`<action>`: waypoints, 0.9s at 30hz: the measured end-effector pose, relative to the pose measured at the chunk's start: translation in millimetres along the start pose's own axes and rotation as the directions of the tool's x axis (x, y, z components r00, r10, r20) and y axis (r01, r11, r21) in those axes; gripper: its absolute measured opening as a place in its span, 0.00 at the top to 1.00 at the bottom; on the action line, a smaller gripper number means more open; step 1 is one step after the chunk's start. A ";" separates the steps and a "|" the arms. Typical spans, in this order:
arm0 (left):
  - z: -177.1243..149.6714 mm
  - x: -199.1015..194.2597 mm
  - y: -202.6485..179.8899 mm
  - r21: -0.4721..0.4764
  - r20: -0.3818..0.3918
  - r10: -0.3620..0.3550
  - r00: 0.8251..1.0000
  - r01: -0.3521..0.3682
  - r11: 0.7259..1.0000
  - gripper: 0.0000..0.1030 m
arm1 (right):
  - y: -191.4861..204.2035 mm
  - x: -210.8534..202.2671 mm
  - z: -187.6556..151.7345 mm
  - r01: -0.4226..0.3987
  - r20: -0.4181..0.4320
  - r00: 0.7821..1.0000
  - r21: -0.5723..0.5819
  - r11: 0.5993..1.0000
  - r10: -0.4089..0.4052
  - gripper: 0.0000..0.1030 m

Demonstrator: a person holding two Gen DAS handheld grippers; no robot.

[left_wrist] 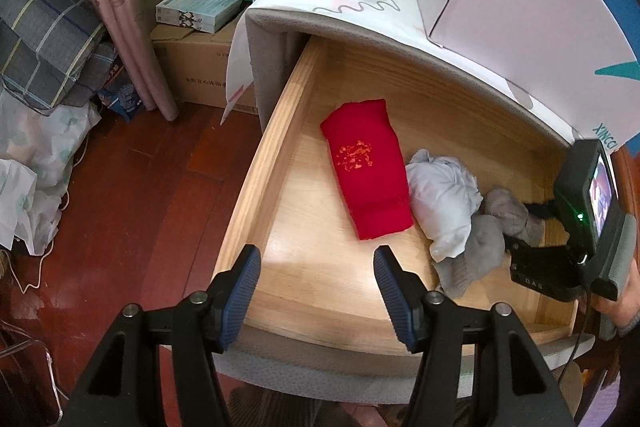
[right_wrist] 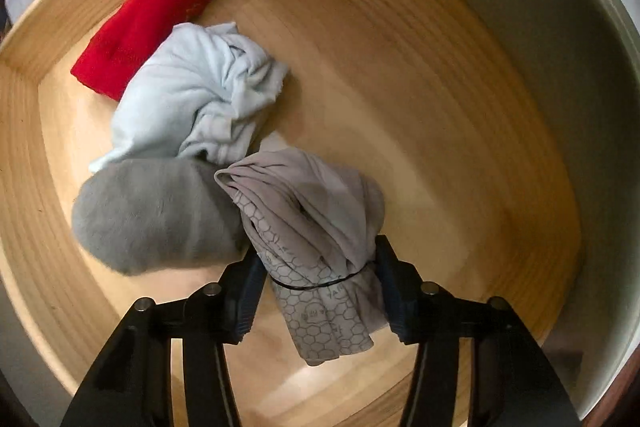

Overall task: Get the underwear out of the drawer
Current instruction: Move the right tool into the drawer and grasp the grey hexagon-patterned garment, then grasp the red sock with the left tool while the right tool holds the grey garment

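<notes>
We see the wooden drawer (left_wrist: 256, 163) pulled out from its cabinet, four cloth items lying on its floor in a row. The red folded underwear (left_wrist: 366, 175) lies nearest the drawer's left wall, flat, an orange print on top. Touching it on the right is a crumpled pale-blue garment (right_wrist: 196, 91), then a plain grey bundle (right_wrist: 156, 215), then the grey hexagon-print underwear (right_wrist: 312, 227).

Our right gripper (right_wrist: 320, 283) is down inside the drawer, its two pads pinching the hexagon-print underwear at a bunched neck where a thin black band circles the cloth. The bundle's loose end hangs below the pads; whether it clears the drawer floor we cannot tell.

Our left gripper (left_wrist: 316, 291) hovers over the drawer's front edge, fingers spread wide, holding nothing, apart from the red underwear beyond it. In the left wrist view the right gripper body (left_wrist: 576, 227) shows at the drawer's right end.
</notes>
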State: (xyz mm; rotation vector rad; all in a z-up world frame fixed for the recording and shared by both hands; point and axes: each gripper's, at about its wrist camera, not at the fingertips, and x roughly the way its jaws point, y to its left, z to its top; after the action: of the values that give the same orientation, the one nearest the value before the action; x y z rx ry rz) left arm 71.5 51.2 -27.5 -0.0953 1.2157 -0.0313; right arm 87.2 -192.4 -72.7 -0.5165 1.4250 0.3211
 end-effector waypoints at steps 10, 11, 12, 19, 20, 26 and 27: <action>0.1 -0.1 -0.3 -0.001 0.003 -0.001 1.000 0.001 1.000 0.42 | -25.8 6.7 -29.8 -0.098 -0.183 0.966 0.387 0.917 0.180 0.55; 0.1 0.0 -0.4 0.000 0.003 -0.001 1.000 0.001 1.000 0.42 | -27.5 6.8 -34.6 -0.100 -0.196 0.961 0.418 0.903 0.197 0.55; 0.0 0.2 -0.2 0.000 0.003 -0.002 1.000 0.002 1.000 0.42 | -29.4 7.1 -39.6 -0.103 -0.204 0.954 0.460 0.882 0.218 0.56; 0.2 0.7 -0.9 0.003 -0.001 -0.001 1.000 0.001 1.000 0.42 | -35.5 7.9 -60.2 -0.072 -0.205 0.948 0.606 0.792 0.243 0.56; 0.1 0.6 -1.0 0.004 -0.001 0.000 1.000 0.000 1.000 0.42 | -36.7 7.9 -61.9 -0.068 -0.201 0.948 0.626 0.776 0.245 0.56; 0.3 1.6 -1.7 0.007 -0.012 0.005 1.000 -0.005 1.000 0.42 | -49.3 7.9 -80.8 -0.047 -0.178 0.957 0.681 0.731 0.228 0.56; 0.3 1.9 -1.8 0.008 -0.015 0.007 1.000 -0.007 1.000 0.42 | -50.4 8.1 -92.7 -0.048 -0.173 0.958 0.689 0.723 0.229 0.57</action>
State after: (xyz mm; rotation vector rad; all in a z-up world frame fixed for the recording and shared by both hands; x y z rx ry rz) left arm 72.4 49.3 -29.0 -0.0842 1.2309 -0.0303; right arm 34.8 -284.1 -79.1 0.1739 1.7048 -0.1729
